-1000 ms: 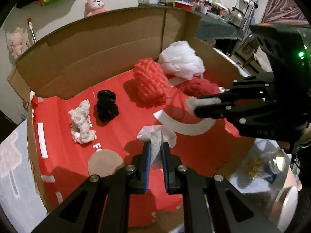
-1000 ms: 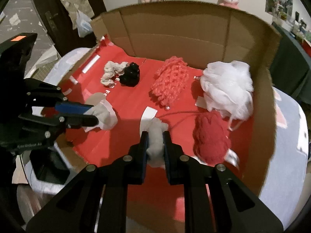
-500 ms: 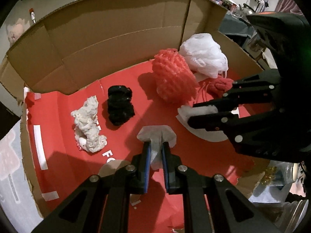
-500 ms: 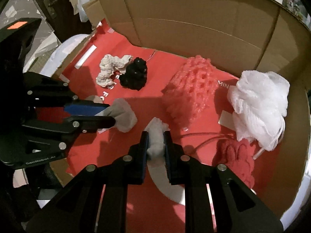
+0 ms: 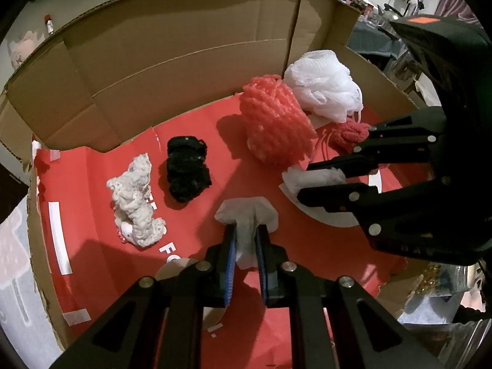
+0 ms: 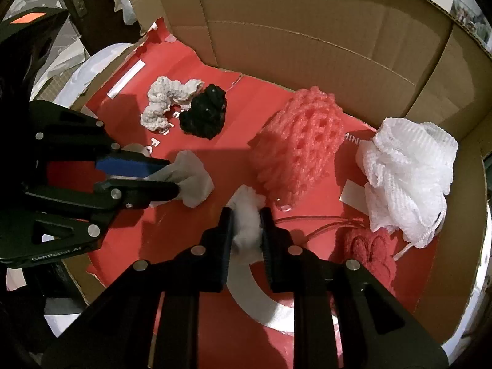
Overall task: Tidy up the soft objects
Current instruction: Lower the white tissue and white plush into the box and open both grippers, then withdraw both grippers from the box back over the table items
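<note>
We held the left gripper [image 5: 246,240] clenched on a crumpled white tissue [image 5: 247,213], whose loose end fanned out past the fingertips over the red floor of the cardboard box [image 5: 172,61]. Our right gripper [image 6: 246,224] was clamped on a second white wad [image 6: 246,215], a fluffier lump squeezed between its two black fingers, also over the red floor, near the middle of the box. From the right wrist view, the left gripper [image 6: 172,176] came in from the left, its tissue [image 6: 193,181] hanging just beside the wad we held on the right. From the left wrist view, the right gripper [image 5: 303,184] reached in from the right with its wad [image 5: 310,178] pinched at the tips.

The other soft things lay deeper in the box. A cream crocheted piece [image 5: 135,200] sat at the left, and a black knitted bundle [image 5: 187,169] lay just beside it; in the right wrist view these two, the cream crocheted piece [image 6: 166,104] and the black bundle [image 6: 204,115], were touching. A coral foam net [image 5: 273,123] stood near the middle, leaning against a white mesh bath pouf [image 5: 324,89] in the far right corner. A dark red knitted item [image 6: 367,255] rested in front of the pouf [image 6: 406,181], near the box's right wall, with thin red strings trailing from it toward the coral net [image 6: 298,147]. The box's brown flaps stood upright behind everything.
</note>
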